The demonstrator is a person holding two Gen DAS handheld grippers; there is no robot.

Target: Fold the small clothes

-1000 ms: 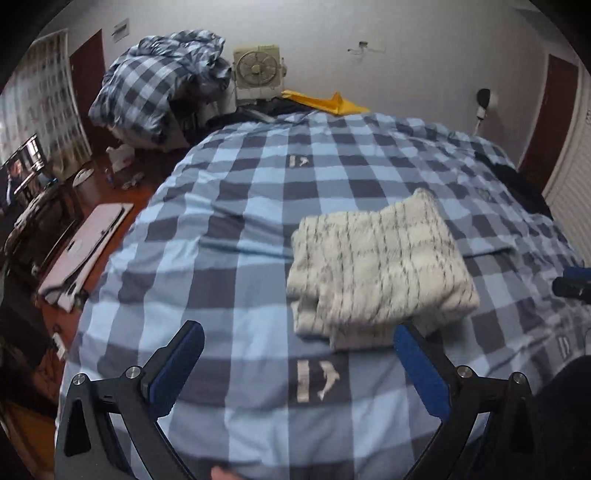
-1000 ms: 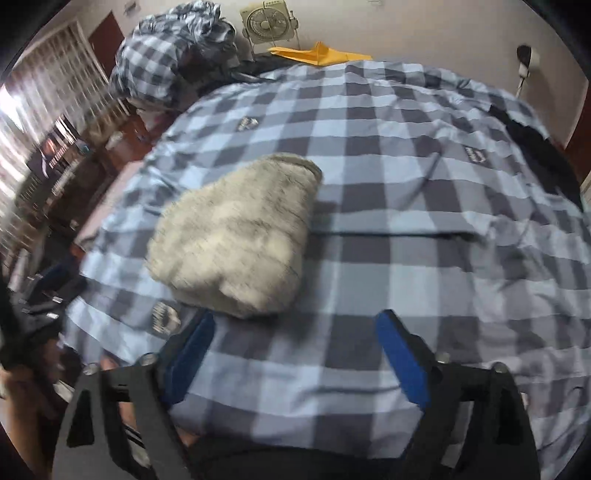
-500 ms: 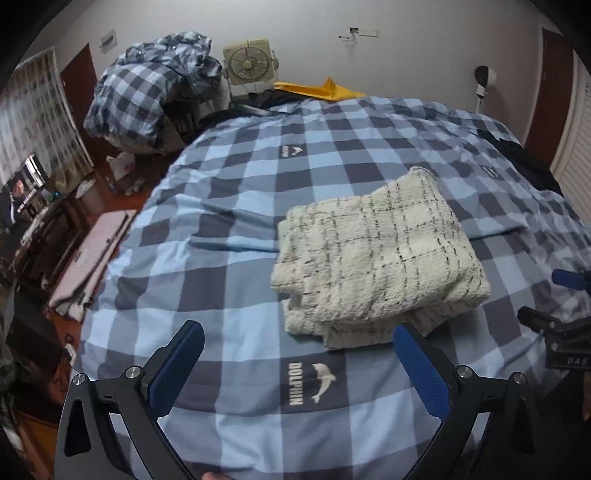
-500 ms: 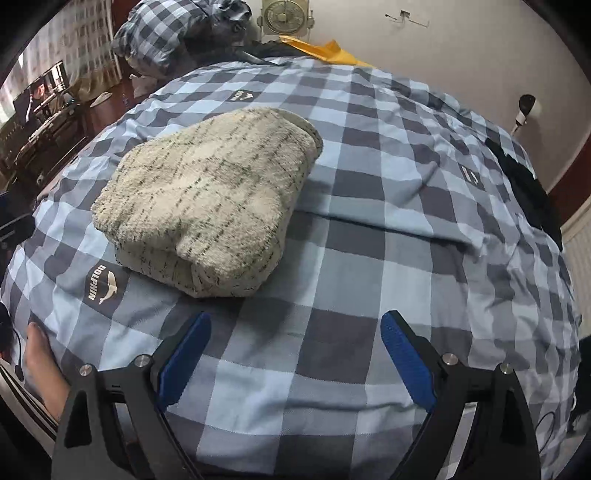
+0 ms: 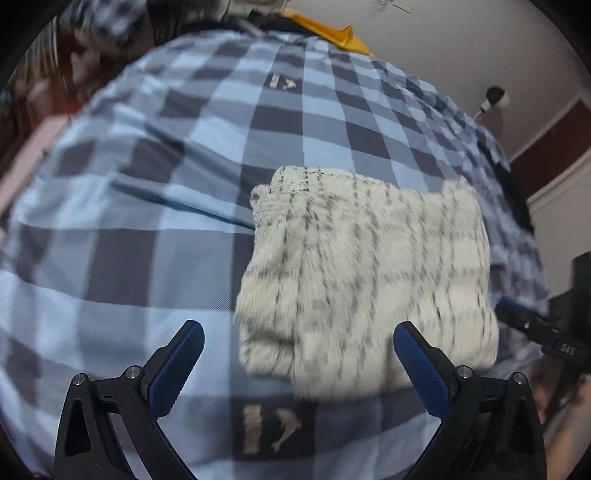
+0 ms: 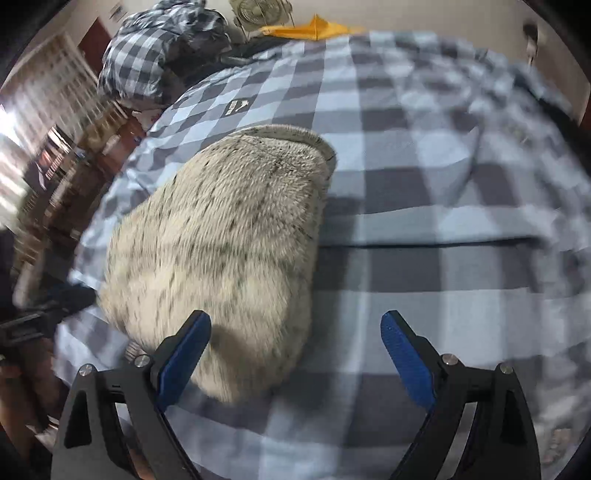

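Both my jaw pairs stand wide apart and hold nothing. The folded garment [image 5: 365,280] lies flat on the bed, a thick cream bundle with thin dark grid lines, and it sits between my two tools. From my left gripper [image 5: 295,362] it lies just ahead and a little to the right: the left finger stands over bare cover, while the right finger overlaps the bundle's near right corner in my view, though I cannot tell whether it touches. The bundle's stacked edges face me near the left jaws, and its long axis seems to run across them, left to right. From my right gripper [image 6: 295,354] the same garment [image 6: 221,251] lies ahead and to the left, its long axis running away from the jaws and slanting right toward a rounded far end; the left finger crosses its near edge, the right finger is over open cover. I judge both tools about equally near, each at one near corner. The surface is a soft blue and grey checked cover [image 5: 122,206] with shallow creases, so it will give under any press. Beyond the far edge are a crumpled checked heap [image 6: 159,55], a fan [image 6: 258,13] and something yellow [image 6: 314,28] against a pale wall.
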